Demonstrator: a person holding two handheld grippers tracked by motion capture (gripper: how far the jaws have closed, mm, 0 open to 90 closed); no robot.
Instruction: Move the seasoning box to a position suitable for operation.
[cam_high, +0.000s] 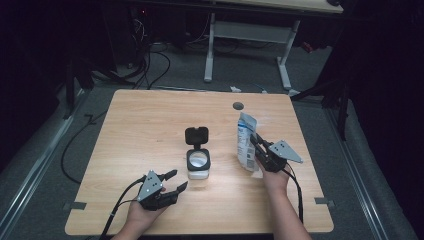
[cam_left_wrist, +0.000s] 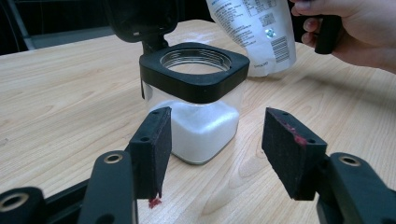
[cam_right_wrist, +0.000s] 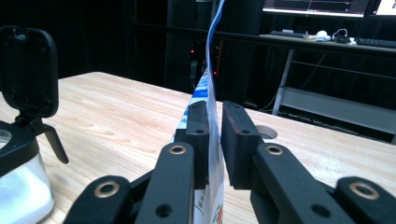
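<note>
Pouch (cam_high: 245, 142) stands upright on the table (cam_high: 140, 125), right of the jar (cam_high: 198, 165) and a little apart from it. The right gripper (cam_high: 256, 145) has it between the jaws at mid-height; in the right gripper view one pad lies against the film while a sliver of gap shows at the other, so the grip looks slack — loosened rather than clamped, and the pouch seems to stand on its own base. The jar sits near the table's middle, hinged lid (cam_high: 196, 135) flipped up and back, mouth open, white powder filling the lower part; my guess is the pouch was for pouring. The left gripper (cam_high: 172, 182) rests on the near-left of the table, jaws spread wide and empty, aimed at the jar from close by — placed, I judge, to steady it or close the lid.
</note>
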